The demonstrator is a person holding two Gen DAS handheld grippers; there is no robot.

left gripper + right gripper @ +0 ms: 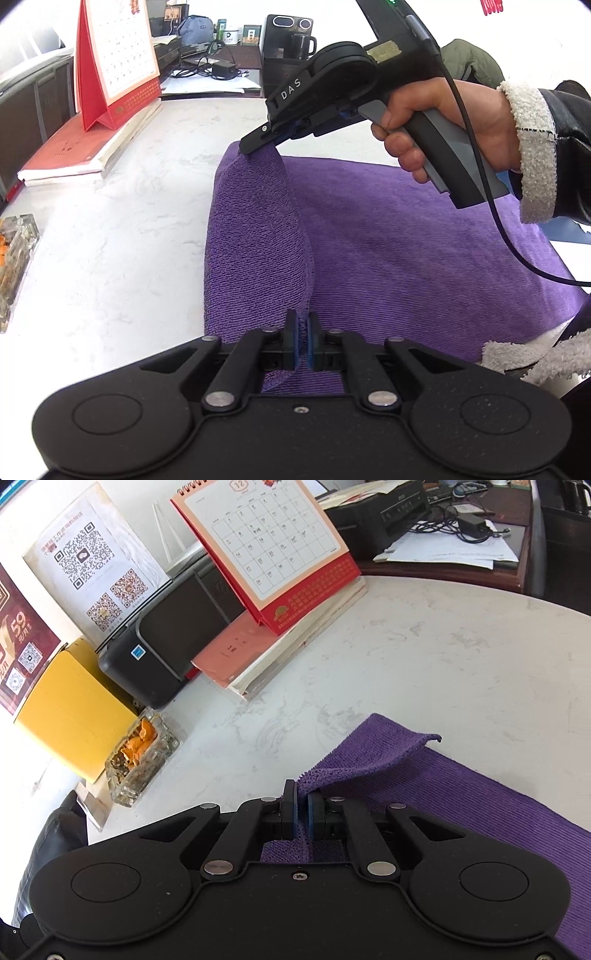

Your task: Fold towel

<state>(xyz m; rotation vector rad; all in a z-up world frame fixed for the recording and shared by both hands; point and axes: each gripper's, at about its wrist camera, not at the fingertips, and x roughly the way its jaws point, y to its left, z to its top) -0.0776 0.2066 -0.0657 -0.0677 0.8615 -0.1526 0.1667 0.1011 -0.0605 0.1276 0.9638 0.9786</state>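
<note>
A purple towel [406, 251] lies on the white marble table [118, 240]. My left gripper [303, 341] is shut on the towel's near edge, and a lifted fold [258, 236] runs from it to the far corner. My right gripper [255, 144] shows in the left wrist view, shut on that far corner and holding it above the table. In the right wrist view my right gripper [302, 818] pinches the towel [461, 794], whose corner [417, 738] flaps over past the jaws.
A red desk calendar [280, 554] stands on a stack of books [258, 664] at the table's far left. A glass ashtray [142, 755] with orange peel, a black printer [173, 627] and a yellow box [70, 709] sit along the left side.
</note>
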